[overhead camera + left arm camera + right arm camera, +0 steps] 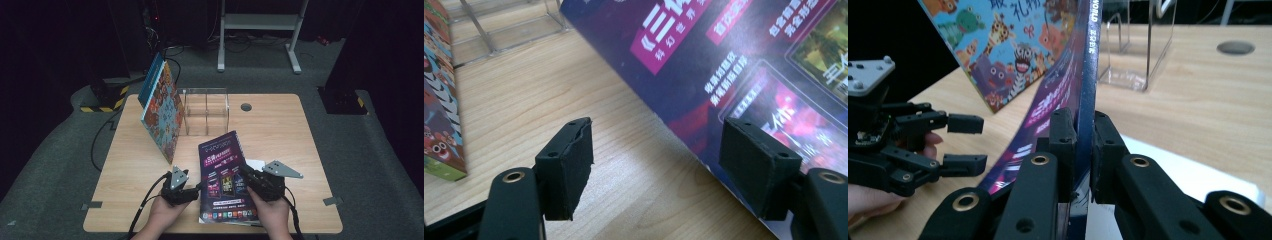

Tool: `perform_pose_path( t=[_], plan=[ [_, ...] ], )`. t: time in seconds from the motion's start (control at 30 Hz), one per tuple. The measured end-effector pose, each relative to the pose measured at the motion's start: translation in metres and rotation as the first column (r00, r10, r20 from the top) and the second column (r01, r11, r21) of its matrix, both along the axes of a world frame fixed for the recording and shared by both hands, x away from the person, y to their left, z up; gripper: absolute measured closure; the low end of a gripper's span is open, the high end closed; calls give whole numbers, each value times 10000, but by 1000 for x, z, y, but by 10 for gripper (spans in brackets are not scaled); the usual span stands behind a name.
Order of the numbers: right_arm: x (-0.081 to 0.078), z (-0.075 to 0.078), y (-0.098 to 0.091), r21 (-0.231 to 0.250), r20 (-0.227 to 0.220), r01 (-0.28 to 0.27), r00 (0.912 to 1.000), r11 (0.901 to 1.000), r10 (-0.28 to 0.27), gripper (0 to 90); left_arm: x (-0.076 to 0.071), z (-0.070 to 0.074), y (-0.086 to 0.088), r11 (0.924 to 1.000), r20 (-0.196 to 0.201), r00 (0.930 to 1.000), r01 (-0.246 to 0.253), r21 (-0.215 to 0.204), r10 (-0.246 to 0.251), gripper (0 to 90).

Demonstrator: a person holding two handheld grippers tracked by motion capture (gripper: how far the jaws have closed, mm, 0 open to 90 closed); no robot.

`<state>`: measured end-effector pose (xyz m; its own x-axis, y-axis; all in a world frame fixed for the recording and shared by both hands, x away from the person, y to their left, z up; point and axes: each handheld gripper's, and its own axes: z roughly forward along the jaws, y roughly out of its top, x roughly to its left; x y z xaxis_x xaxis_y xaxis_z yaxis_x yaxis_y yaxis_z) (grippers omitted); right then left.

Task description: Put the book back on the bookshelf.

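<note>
Two sets of tongs at six o'clock on the wooden surface point(280, 120), one in each hand. Clear acrylic rack point(206, 111) at twelve o'clock, divided into slots, nothing in them; against its nine-o'clock side, leaning steeply, a children's picture book point(162, 107) with cartoon animals on the cover and a teal spine. Purple magazine point(225, 175) between centre and six o'clock, glossy, printed with white and pink Chinese headlines and small dark picture panels, a row of small icons along its near edge. Right tongs point(1083, 145) pressed together on the magazine's spine edge, pads against both faces, that edge lifted off the surface so the cover stands nearly on edge in the right gripper view. Left tongs point(656, 165) spread, nothing between the pads, hovering just at the magazine's nine-o'clock edge, one pad over the cover, the other over bare wood. White sheet point(1193, 175) flat beneath the magazine at four o'clock.
</note>
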<state>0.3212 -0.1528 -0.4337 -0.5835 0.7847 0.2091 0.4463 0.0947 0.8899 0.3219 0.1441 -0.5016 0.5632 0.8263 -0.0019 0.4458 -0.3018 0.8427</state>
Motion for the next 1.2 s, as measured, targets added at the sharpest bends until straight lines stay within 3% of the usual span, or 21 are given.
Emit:
perform_pose_path(
  t=[0.27,0.47,0.7,0.9,1.07,1.2],
  plan=[
    [-3,10,4,292,1101,363,9931,9989,-393,828,0,0,1,9999,57,10000,17,133,-18,297],
    [1,23,12,622,2126,591,9745,9963,-711,828,0,0,0,9999,81,10000,-14,143,13,298],
    [8,37,16,915,3358,846,9354,9922,-1107,829,0,-2,0,9998,51,10000,-6,187,5,298],
    [18,39,10,1067,3656,1285,9171,9859,-1591,829,0,-2,0,9997,38,10000,26,242,-27,298],
    [26,43,-4,1202,3944,1888,8919,9746,-2214,829,-1,-2,-1,9998,14,10000,5,190,-6,299],
    [32,48,-17,1193,4248,2430,8638,9626,-2708,829,-1,-2,0,9998,50,10000,10,214,-11,300]
  ],
)
